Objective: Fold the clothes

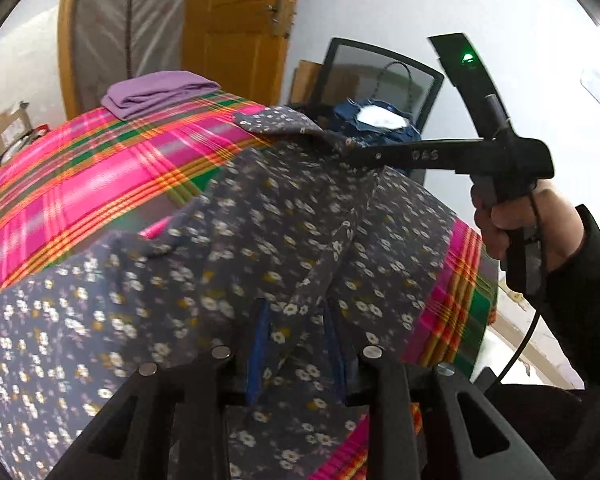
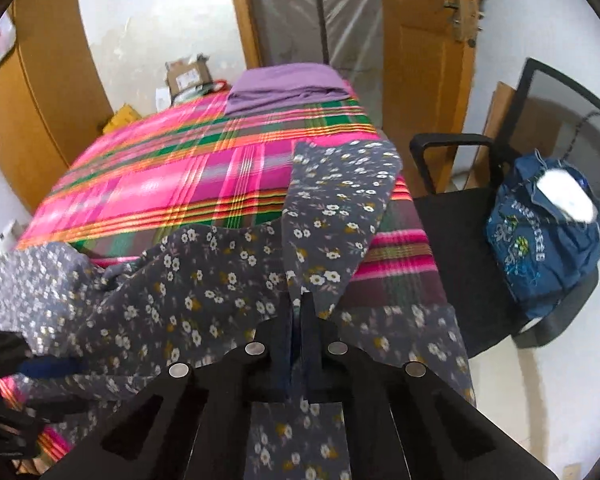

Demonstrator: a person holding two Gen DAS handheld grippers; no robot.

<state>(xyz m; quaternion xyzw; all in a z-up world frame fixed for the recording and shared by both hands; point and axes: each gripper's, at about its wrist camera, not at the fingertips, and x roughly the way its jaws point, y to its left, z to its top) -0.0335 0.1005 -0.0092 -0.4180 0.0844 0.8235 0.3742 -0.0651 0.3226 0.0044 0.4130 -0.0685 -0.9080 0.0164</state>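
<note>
The right claw (image 2: pixel 296 312) is clamped on the floral garment (image 2: pixel 204 280) near the table's (image 2: pixel 160 184) right edge. The left claw (image 1: pixel 296 344) stands apart around a fold. A folded purple cloth (image 2: pixel 288 84) lies at the far edge.

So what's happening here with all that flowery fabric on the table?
A person is folding clothes with a hand-held gripper in each hand. The grey floral garment lies spread over a table covered by a pink plaid cloth. The right gripper is shut on a raised part of it, while the left gripper sits open around another fold. A folded purple cloth waits at the far end.
</note>
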